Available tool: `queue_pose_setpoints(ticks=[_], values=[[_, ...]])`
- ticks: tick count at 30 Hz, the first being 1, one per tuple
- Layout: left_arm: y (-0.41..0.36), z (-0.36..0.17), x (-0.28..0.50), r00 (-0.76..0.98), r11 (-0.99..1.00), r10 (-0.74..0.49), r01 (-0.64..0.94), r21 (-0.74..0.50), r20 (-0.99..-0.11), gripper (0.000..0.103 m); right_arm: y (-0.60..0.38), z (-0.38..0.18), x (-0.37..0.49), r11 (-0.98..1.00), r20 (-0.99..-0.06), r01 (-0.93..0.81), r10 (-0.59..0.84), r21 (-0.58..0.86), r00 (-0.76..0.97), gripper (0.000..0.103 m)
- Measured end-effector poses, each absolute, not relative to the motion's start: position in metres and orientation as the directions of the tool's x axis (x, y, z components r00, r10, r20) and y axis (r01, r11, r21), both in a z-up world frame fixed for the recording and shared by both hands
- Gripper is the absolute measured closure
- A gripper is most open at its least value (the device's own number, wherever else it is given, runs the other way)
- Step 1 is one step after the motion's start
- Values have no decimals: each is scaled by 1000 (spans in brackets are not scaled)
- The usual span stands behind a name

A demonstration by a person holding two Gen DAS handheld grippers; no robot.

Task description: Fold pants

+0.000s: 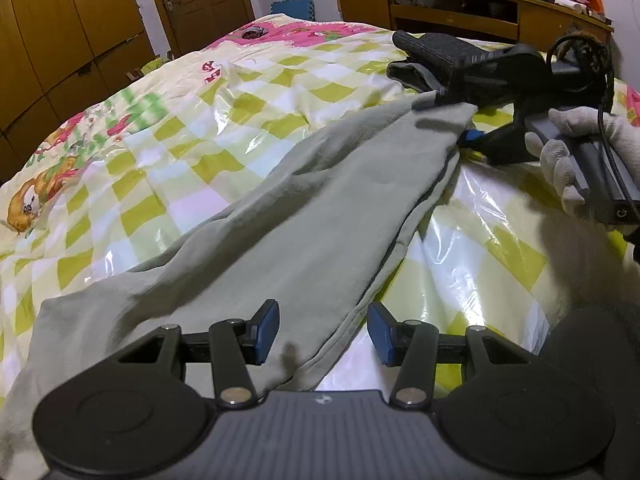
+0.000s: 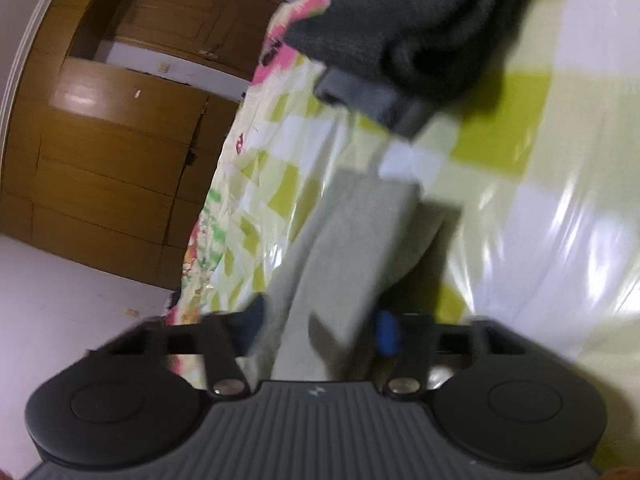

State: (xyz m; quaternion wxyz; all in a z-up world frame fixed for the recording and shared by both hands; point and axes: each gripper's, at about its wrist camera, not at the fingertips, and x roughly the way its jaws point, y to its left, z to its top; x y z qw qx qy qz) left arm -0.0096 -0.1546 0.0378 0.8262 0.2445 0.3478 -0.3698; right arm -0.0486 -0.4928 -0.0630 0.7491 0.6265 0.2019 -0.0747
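Note:
Pale grey-green pants lie stretched across the checked bed cover, from near left to far right. My left gripper is open just above their near part, the fabric edge lying between its blue pads. My right gripper has the far leg end between its fingers; the jaws stand fairly wide and the view is blurred. In the left wrist view the right gripper sits at the pants' far end, held by a white-gloved hand.
A folded pile of dark grey clothes lies on the bed beyond the pants, also in the right wrist view. A wooden headboard shelf with clutter stands behind. Wooden wardrobes line the left.

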Motion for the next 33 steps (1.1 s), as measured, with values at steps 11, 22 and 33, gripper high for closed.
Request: queue_pose_setpoints(ticks=[11,22,33], values=[[-152,32,-6,477,617,-427,775,139,-768,41,-483,-81,-65,65,-305,299,139,952,942,85],[-173,21,-5,378,613,-486,790,1,-788,37,-528,-25,-80,4,-50,50,14,999,999,95],[-155,31,-12,349,604,-554,793,-78,-756,37,-529,-7,-97,135,-211,208,6,969,978,95]])
